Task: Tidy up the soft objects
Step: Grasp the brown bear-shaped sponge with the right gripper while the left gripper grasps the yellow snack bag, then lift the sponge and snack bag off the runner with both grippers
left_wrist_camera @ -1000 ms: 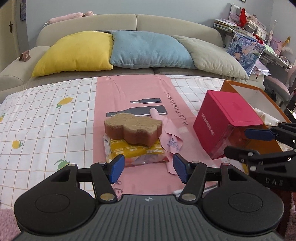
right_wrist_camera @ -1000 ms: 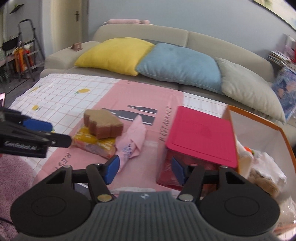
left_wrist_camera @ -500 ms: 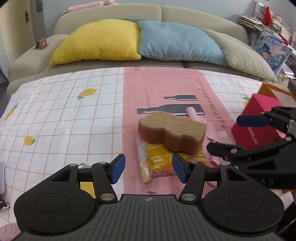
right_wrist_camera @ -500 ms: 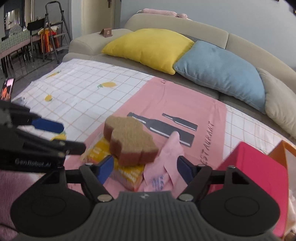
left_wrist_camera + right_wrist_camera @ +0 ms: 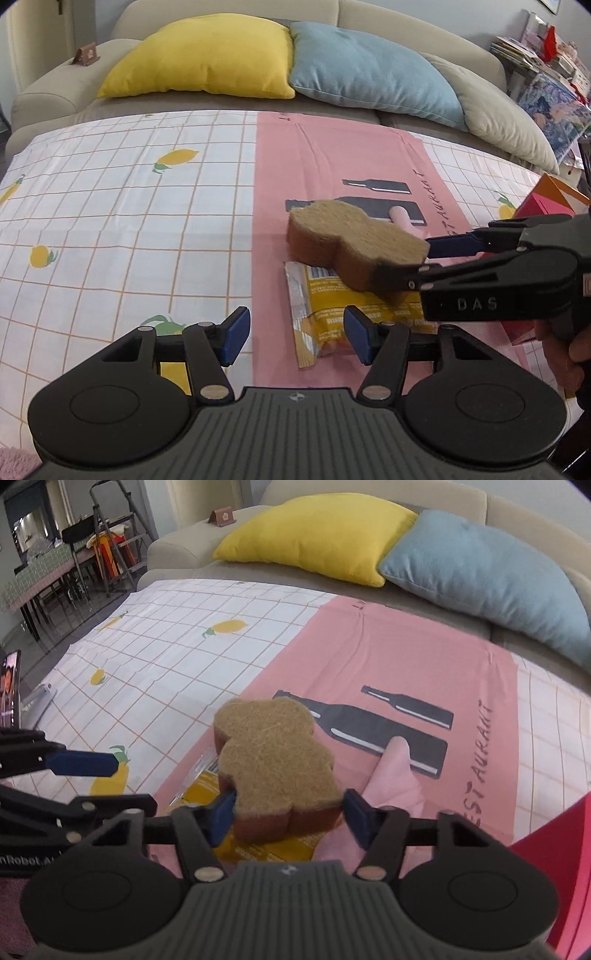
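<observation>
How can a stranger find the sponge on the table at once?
Start at the pink strip of the tablecloth, by its printed black bottles. Just before them, the brown sponge lies on a yellow packet, between the right gripper pads. Only it is thick, coarse-topped and lobed.

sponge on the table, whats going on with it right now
A person holds a gripper in each hand over a table with a pink and checked cloth. The right gripper has just been closing its jaws around the brown sponge, which lies on a yellow snack packet, and its pads now touch both sides. The left gripper hangs open nearby, holding nothing.
</observation>
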Available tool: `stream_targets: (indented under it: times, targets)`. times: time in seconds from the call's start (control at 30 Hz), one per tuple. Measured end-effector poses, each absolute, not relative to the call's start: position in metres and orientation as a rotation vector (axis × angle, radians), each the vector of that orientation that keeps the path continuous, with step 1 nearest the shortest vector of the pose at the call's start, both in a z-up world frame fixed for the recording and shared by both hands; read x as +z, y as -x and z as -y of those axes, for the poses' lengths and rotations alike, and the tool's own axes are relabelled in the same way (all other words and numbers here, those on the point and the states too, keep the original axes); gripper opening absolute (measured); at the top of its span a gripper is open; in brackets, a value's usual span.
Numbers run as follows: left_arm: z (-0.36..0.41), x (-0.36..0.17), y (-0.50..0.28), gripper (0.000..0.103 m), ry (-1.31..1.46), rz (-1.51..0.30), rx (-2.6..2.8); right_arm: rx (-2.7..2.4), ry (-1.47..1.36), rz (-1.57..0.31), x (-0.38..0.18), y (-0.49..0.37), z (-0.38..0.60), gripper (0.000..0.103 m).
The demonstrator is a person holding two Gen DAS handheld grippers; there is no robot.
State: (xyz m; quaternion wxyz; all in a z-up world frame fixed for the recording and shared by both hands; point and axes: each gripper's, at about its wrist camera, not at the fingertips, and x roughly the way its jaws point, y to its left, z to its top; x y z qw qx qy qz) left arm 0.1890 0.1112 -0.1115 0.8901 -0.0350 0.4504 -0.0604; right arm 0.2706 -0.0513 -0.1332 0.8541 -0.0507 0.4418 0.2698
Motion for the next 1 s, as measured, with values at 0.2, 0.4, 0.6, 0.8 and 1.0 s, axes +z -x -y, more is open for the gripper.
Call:
stream_targets:
  times: [0.2, 0.4, 0.6, 0.8, 1.0]
  targets:
    - [-0.098, -0.120, -0.192, 0.080, 0.042, -0.936, -0.208, 0.506, 0.125, -0.874, -0.120, -0.255, 0.066, 0.060]
    - [-0.088, -0.143, -0.204, 0.085, 0.021, -0.977, -0.216, 0.491, 0.120, -0.937, -0.133, -0.250, 0.072, 0.060]
    - [-0.100, -0.155, -0.211, 0.084, 0.143, -1.020, -0.242, 0.483, 0.083, -0.957, -0.137, -0.253, 0.074, 0.059]
    - [-0.091, -0.154, -0.209, 0.074, 0.121, -0.992, -0.279, 0.482, 0.092, -0.969, -0.139, -0.254, 0.073, 0.059]
    - [-0.079, -0.149, -0.204, 0.029, 0.072, -0.994, -0.270, 0.475, 0.153, -0.946, -0.134, -0.249, 0.066, 0.059]
